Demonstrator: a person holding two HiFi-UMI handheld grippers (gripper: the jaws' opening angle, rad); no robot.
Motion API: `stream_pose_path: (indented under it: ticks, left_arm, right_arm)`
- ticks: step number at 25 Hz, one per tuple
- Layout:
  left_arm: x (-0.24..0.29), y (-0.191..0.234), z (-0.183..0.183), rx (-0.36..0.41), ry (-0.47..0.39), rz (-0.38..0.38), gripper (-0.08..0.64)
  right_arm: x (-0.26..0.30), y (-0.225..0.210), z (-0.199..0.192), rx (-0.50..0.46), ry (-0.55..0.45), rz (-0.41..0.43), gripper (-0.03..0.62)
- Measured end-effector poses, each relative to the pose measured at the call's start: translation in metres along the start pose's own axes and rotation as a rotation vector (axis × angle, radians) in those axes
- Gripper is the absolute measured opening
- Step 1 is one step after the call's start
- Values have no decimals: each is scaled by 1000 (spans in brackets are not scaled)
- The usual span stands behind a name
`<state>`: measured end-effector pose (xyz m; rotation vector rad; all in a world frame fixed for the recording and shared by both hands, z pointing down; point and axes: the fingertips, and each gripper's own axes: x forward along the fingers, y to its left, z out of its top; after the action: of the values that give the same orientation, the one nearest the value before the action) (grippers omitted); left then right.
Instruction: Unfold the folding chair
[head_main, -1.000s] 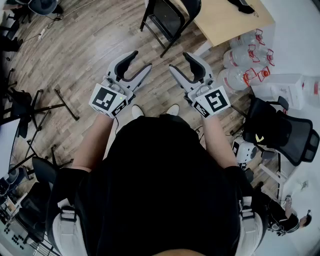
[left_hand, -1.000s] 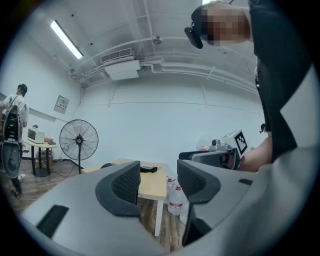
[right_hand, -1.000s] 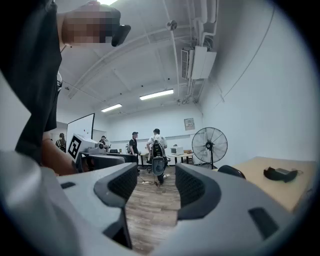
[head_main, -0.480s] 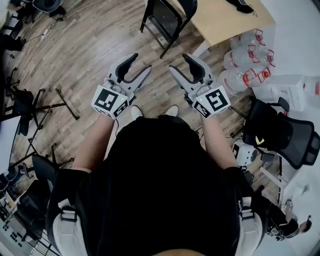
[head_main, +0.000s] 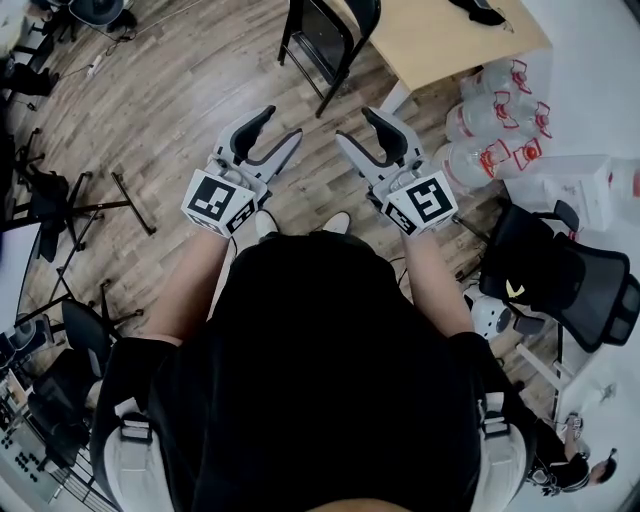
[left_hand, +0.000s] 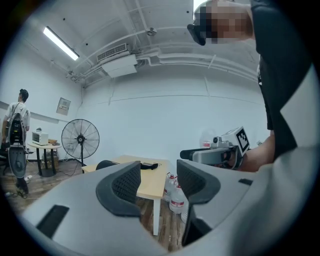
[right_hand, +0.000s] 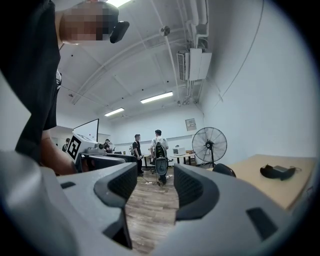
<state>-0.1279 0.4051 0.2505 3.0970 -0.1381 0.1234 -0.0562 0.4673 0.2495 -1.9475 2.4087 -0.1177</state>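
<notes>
A black folding chair (head_main: 325, 40) stands on the wooden floor at the top of the head view, against the corner of a light wooden table (head_main: 450, 45). My left gripper (head_main: 282, 122) and right gripper (head_main: 354, 124) are held side by side in front of me, pointing towards the chair and well short of it. Both are open with nothing between the jaws. The left gripper view shows my left gripper (left_hand: 158, 182) with the chair's dark top edge (left_hand: 107, 163) beyond its pads. In the right gripper view my right gripper (right_hand: 155, 187) frames bare floor, with the chair's top (right_hand: 224, 170) at the right.
Several large water bottles (head_main: 490, 110) stand right of the table. A black office chair (head_main: 560, 265) is at my right, and black stand legs (head_main: 100, 205) lie on the floor at the left. A standing fan (left_hand: 80, 140) and several people (right_hand: 157, 150) are farther off.
The floor and furniture have shifted slightly in the head view as I step along. Both grippers keep the same pose in front of me, jaws apart and empty.
</notes>
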Motion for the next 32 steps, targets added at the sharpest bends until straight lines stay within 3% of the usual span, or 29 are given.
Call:
stream_pose_path:
  ticks: [7,15,22,32]
  left_arm:
    - [30,-20,3,24,8,11,219]
    - [54,6,3,30,2,16,215]
    - [84,71,3,26,-17,-5,214]
    - [132,207,17,-1,-31,-58,212]
  right_arm:
    - [-21,-29,2,8,-11,12,227]
    - [0,-56,-3,5,4,-7,227]
    - [58,-90,-2,-10,36,-22,227]
    - [189,-146,11,-22,82,-66,227]
